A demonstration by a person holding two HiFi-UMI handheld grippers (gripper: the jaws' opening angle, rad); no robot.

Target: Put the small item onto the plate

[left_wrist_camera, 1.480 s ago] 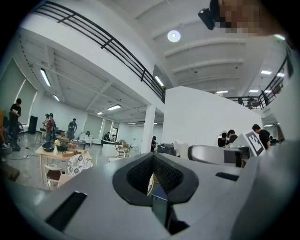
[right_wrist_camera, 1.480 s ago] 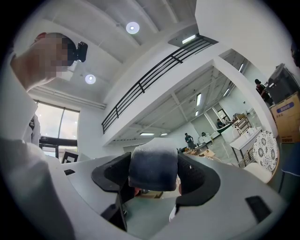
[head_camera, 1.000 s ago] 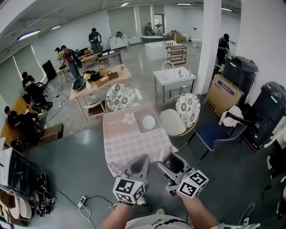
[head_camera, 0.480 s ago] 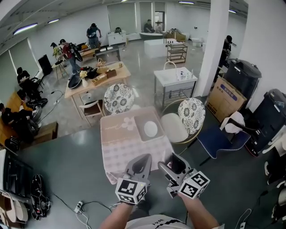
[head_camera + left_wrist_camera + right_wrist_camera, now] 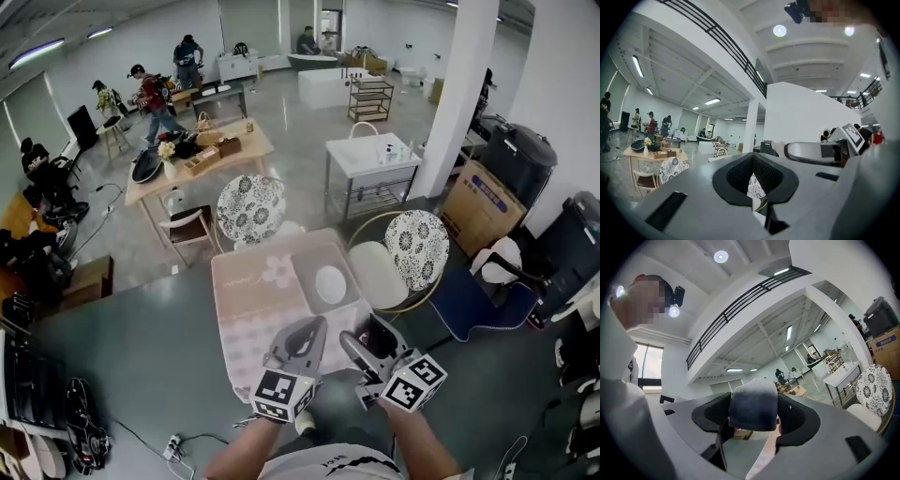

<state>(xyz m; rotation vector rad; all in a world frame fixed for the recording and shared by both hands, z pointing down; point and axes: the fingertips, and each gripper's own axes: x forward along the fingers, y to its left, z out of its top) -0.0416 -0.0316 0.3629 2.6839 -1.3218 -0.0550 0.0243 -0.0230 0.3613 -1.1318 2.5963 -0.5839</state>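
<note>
The right gripper (image 5: 370, 333) had its fingers clamped on a small dark item (image 5: 753, 404), well short of the plate (image 5: 330, 284). The plate sat in a tray (image 5: 305, 264) on the surface (image 5: 246, 281). The left gripper's (image 5: 307, 330) fingers were together and empty.

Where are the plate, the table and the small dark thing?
plate (image 5: 330, 284), head view, middle of the white plate.
table (image 5: 251, 305), head view, bare pink cloth.
small dark thing (image 5: 753, 405), right gripper view, its front face.
</note>
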